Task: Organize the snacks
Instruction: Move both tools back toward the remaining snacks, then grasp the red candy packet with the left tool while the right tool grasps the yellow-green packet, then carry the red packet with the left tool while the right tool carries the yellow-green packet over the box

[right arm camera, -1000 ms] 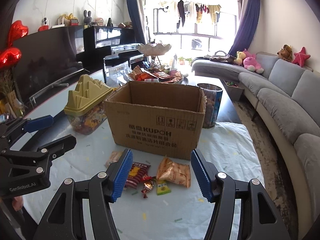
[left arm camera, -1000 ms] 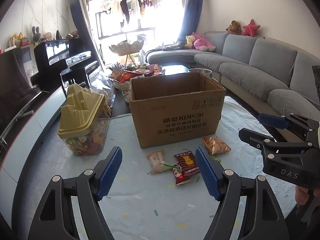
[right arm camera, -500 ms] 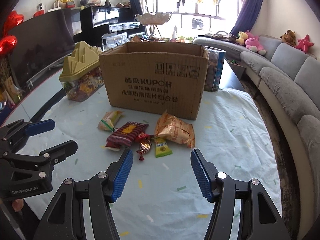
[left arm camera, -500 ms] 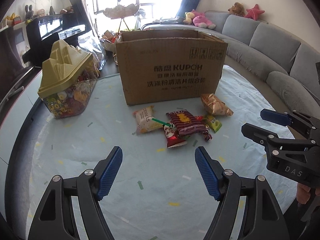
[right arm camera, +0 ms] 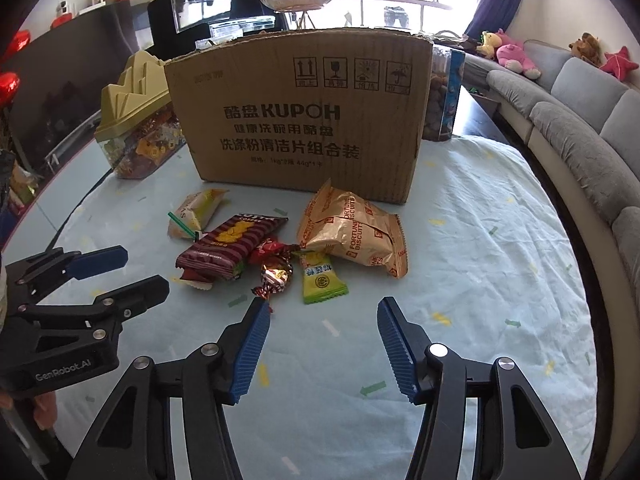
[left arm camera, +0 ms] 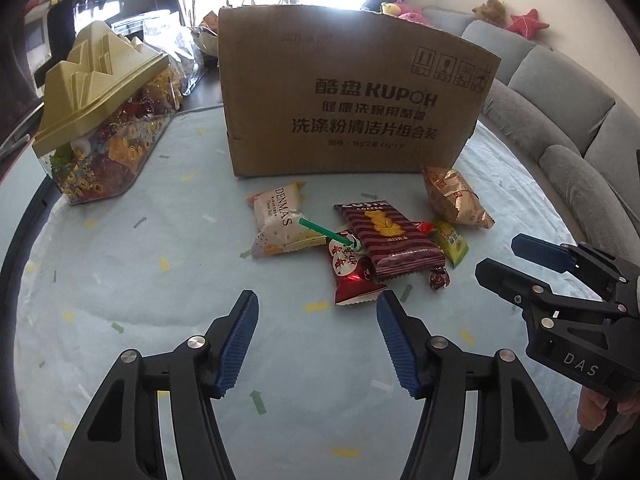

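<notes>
A brown cardboard box stands on the table. In front of it lies a heap of snacks: a white Denmas pack, a dark striped coffee-biscuit pack, a red pack, a gold Fortune Biscuits bag, a green sachet and a foil candy. My left gripper is open just short of the red pack. My right gripper is open just short of the candy and sachet. Both are empty.
A clear candy jar with a gold mountain-shaped lid stands left of the box. A blue-edged container stands behind the box's right side. A grey sofa runs along the right. The table has a pale blue cloth.
Both grippers have dropped and moved forward toward the snack heap, so the box and snacks look larger and closer. Both have stayed open.
</notes>
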Demonstrator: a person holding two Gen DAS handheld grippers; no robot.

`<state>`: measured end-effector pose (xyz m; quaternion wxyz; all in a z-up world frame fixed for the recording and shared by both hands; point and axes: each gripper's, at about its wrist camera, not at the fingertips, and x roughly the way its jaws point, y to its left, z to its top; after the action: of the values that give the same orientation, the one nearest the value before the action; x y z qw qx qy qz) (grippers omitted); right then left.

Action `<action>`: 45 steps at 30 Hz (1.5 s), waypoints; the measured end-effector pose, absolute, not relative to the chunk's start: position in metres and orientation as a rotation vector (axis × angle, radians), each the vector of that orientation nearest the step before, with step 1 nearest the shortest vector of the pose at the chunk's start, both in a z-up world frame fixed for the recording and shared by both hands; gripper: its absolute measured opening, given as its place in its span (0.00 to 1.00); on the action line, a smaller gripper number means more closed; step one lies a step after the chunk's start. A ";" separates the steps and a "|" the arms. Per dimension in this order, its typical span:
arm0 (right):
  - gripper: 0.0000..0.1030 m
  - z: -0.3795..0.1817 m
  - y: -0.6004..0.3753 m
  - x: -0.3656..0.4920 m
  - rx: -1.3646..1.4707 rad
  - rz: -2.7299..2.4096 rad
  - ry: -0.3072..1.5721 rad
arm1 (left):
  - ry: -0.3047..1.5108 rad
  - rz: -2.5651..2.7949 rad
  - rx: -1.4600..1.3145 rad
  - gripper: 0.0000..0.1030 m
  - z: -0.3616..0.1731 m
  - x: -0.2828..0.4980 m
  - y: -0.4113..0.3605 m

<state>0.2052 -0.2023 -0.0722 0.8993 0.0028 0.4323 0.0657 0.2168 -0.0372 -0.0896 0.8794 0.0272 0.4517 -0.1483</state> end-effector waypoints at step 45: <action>0.31 -0.100 -0.195 0.249 0.015 0.170 0.953 | 1.005 -0.343 -0.005 0.22 -0.108 0.266 -0.059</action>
<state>0.2486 -0.1954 -0.1002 0.8852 0.0074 0.4580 0.0817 0.2662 -0.0592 -0.1077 0.8624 -0.0025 0.4790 -0.1637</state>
